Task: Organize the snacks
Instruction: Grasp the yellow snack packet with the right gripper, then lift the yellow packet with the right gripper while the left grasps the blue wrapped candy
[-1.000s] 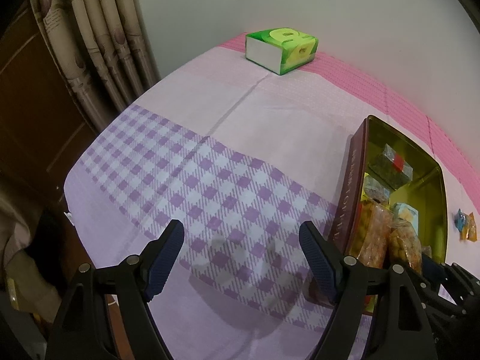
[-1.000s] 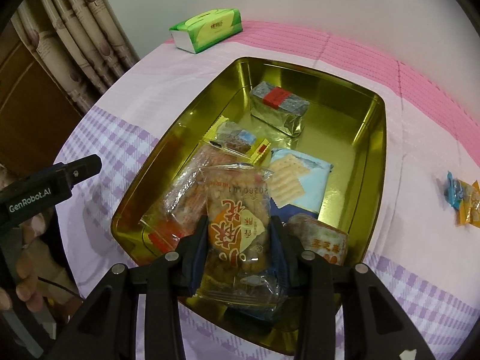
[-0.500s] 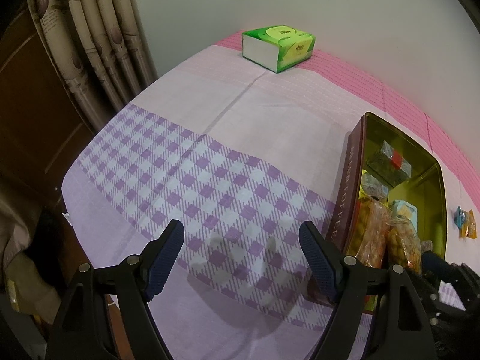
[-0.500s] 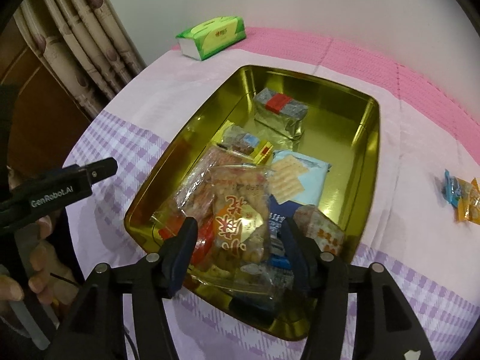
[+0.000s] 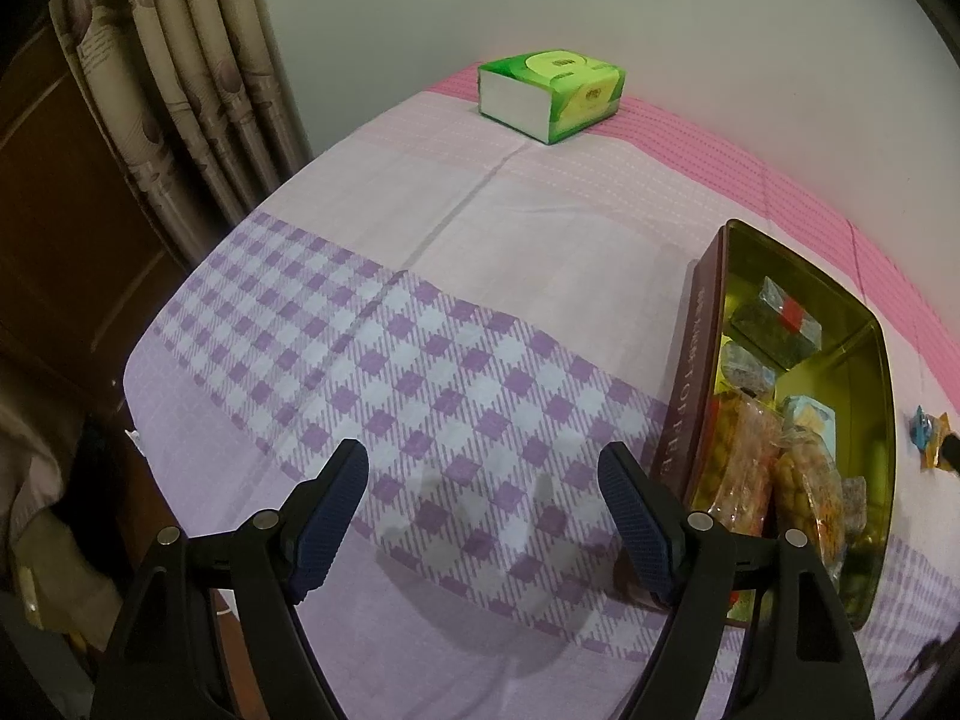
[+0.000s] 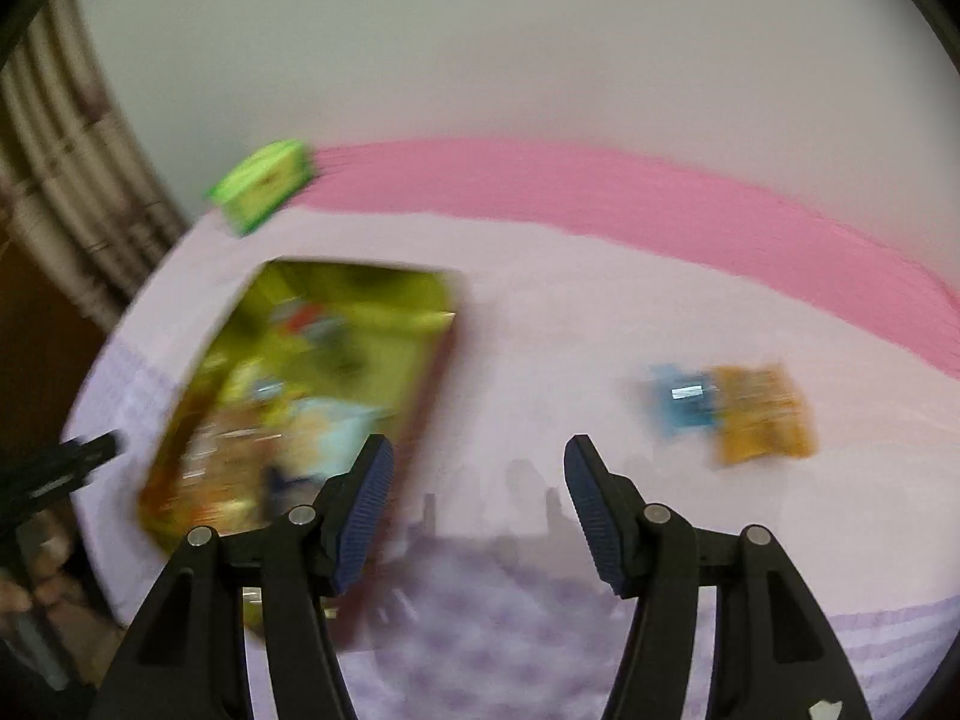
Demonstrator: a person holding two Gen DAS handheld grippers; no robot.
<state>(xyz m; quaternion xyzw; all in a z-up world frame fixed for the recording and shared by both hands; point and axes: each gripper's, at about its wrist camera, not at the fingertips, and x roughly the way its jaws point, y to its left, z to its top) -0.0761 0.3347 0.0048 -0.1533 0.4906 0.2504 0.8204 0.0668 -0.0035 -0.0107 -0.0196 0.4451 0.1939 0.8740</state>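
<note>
Left gripper (image 5: 483,480): jaws wide apart, nothing between them, above purple-checked tablecloth (image 5: 420,372) at lower centre of frame. Right gripper (image 6: 478,474): jaws wide apart, nothing held; view heavily motion-blurred. Gold tin (image 5: 882,372) at right edge of left view, dark lettered outer wall, packed with snack packets: orange-brown crackers (image 5: 804,492) at near end, silver pack with red label (image 5: 780,318) at far end. Blue packet (image 6: 684,399) and orange packet (image 6: 759,414) touching, on cloth at right of right view, well apart from tin. Green tissue box (image 5: 549,93) at upper centre.
</note>
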